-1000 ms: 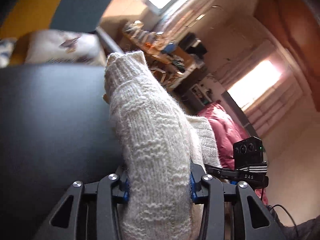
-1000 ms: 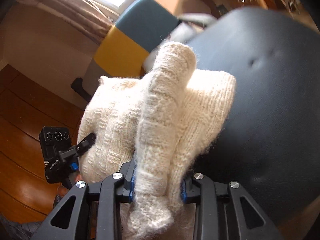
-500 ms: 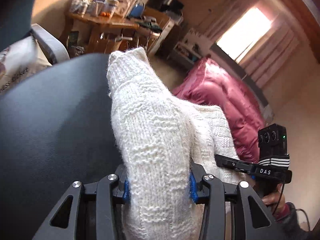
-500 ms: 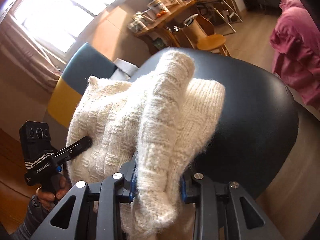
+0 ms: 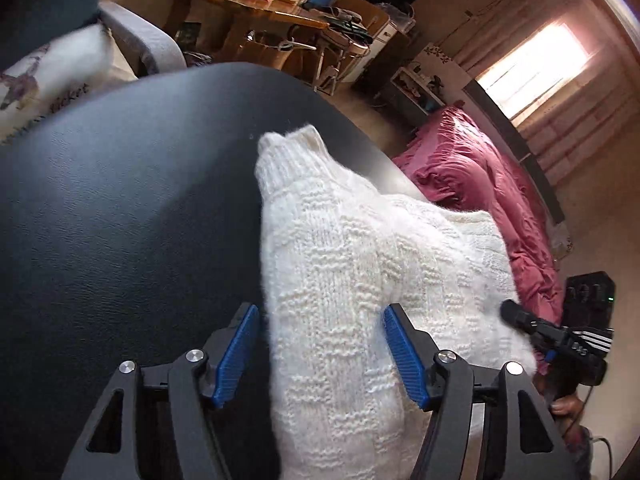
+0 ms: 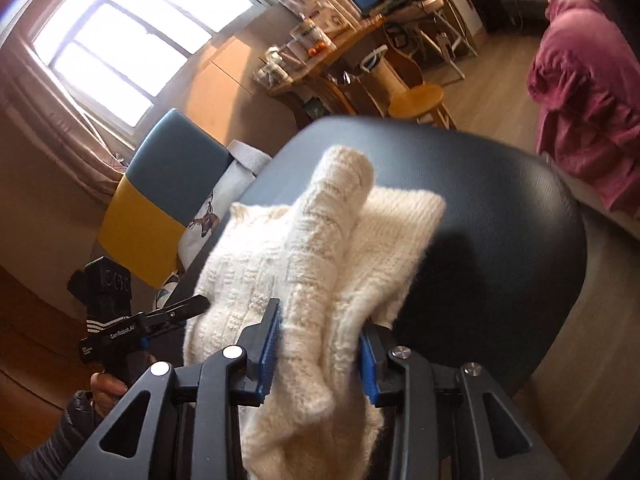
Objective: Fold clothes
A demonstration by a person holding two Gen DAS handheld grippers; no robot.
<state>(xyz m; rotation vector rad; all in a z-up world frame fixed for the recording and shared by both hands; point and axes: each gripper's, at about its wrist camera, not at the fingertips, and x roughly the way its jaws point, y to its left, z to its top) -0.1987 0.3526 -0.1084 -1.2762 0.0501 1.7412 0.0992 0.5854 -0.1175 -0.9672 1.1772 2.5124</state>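
A cream-white knitted wool sweater [image 5: 360, 264] lies bunched on a dark blue-black padded leather surface [image 5: 120, 208] with a rounded edge. In the left wrist view, the left gripper [image 5: 320, 354] has its blue-padded fingers [image 5: 236, 350] spread apart on either side of a sleeve of the sweater; a narrow gap shows between the left pad and the knit, while the right pad sits right at the fabric's edge. The ribbed cuff [image 5: 292, 156] of that sleeve points away from the camera and rests on the dark surface.

In the right wrist view, the right gripper [image 6: 318, 354] has its blue-padded fingers [image 6: 270, 350] clamped on a thick fold of the same sweater [image 6: 320, 248], and a rolled sleeve runs forward from between them over the flatter body of the garment. The left gripper [image 6: 176, 312] appears there at the left, its black fingers against the sweater's near edge, held by a hand [image 6: 106, 386] in a dark puffy sleeve.

Beyond the padded surface, a pink quilted bedspread [image 5: 492, 188] lies to the right, a cluttered wooden side table [image 5: 256, 4] stands against the far wall, and a blue and yellow cushioned chair [image 6: 160, 196] sits under a bright window [image 6: 132, 36]. A white printed cushion [image 5: 52, 80] rests beside the surface.
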